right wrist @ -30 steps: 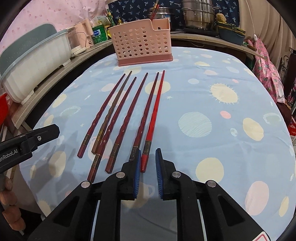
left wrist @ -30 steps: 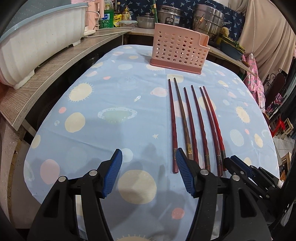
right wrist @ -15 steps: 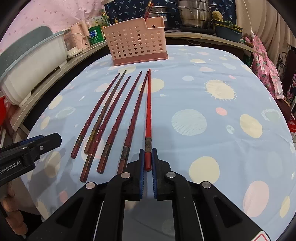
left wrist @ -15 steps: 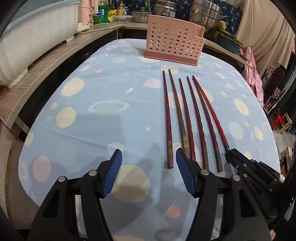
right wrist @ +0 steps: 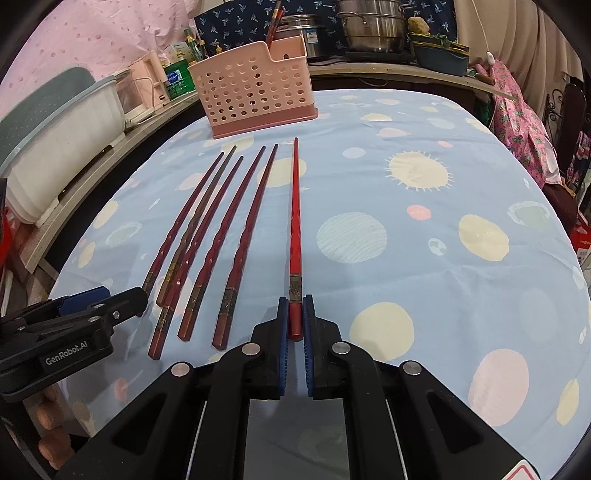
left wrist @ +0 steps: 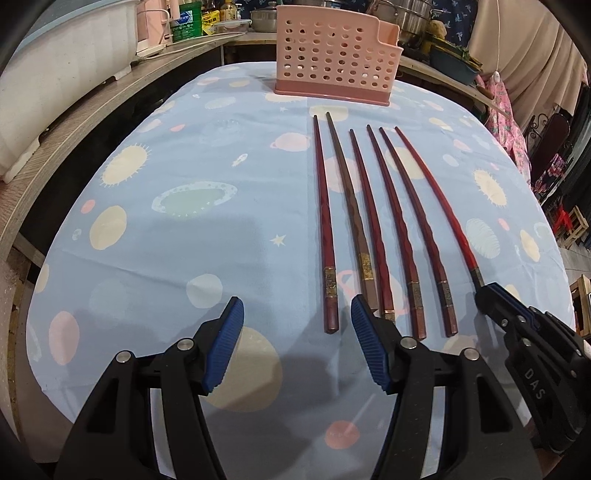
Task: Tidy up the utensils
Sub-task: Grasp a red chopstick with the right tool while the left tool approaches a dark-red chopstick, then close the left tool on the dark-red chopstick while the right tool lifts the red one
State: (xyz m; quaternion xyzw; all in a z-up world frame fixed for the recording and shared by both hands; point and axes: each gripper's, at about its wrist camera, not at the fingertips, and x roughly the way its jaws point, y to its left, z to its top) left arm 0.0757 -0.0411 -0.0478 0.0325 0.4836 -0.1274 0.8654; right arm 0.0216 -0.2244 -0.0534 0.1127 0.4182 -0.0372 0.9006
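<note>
Several dark red chopsticks lie side by side on the blue tablecloth, tips toward a pink perforated utensil basket at the far edge. My right gripper is shut on the handle end of the bright red chopstick, the rightmost one, apart from the others. It shows in the left wrist view too. My left gripper is open and empty, just short of the leftmost chopstick's handle. The basket holds a few chopsticks in its back compartment.
A white dish rack stands on a wooden counter to the left. Pots and bottles stand behind the basket. The table's right edge drops to chairs and cloth.
My right gripper closed on the bright red chopstick and swung it to the right, away from the others. Both grippers moved slightly forward over the table.
</note>
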